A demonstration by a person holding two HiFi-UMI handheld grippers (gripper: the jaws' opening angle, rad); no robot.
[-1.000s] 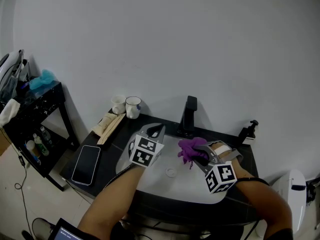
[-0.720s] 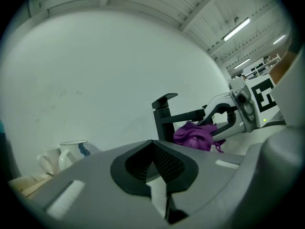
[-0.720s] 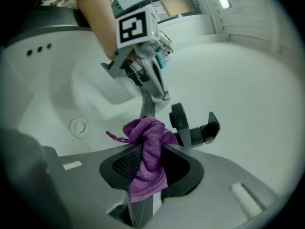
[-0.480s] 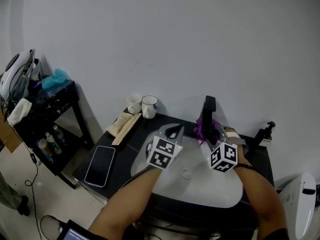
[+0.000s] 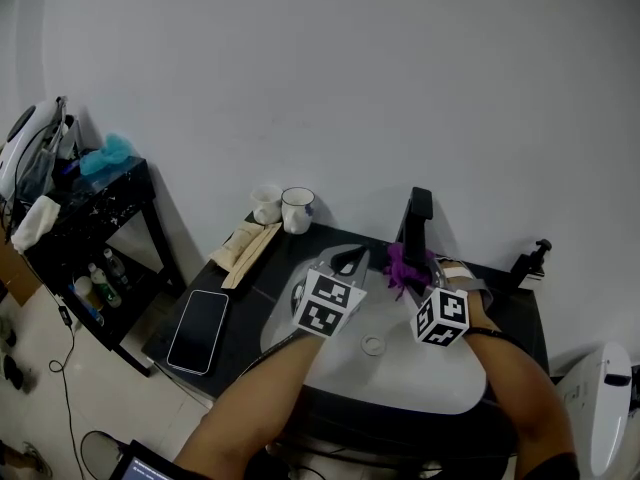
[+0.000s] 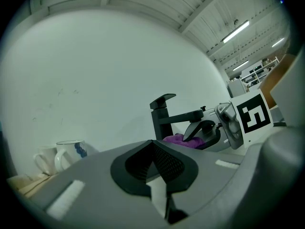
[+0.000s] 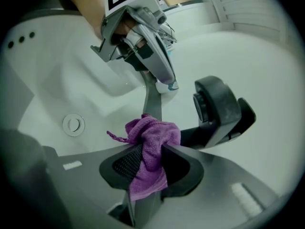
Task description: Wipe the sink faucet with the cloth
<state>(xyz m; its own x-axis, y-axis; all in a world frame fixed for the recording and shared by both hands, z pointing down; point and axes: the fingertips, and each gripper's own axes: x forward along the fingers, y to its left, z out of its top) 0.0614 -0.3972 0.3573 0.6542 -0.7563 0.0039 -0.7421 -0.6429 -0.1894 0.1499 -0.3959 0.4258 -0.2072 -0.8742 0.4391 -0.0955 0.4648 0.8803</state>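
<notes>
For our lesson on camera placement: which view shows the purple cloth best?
The right gripper view: the cloth is large and close, pinched in the right gripper beside the faucet. The head view shows a small purple bunch; the left gripper view, a sliver under the faucet.

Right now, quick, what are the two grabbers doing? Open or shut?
Left gripper: shut, holding nothing.
Right gripper: shut on the crumpled purple cloth.
</notes>
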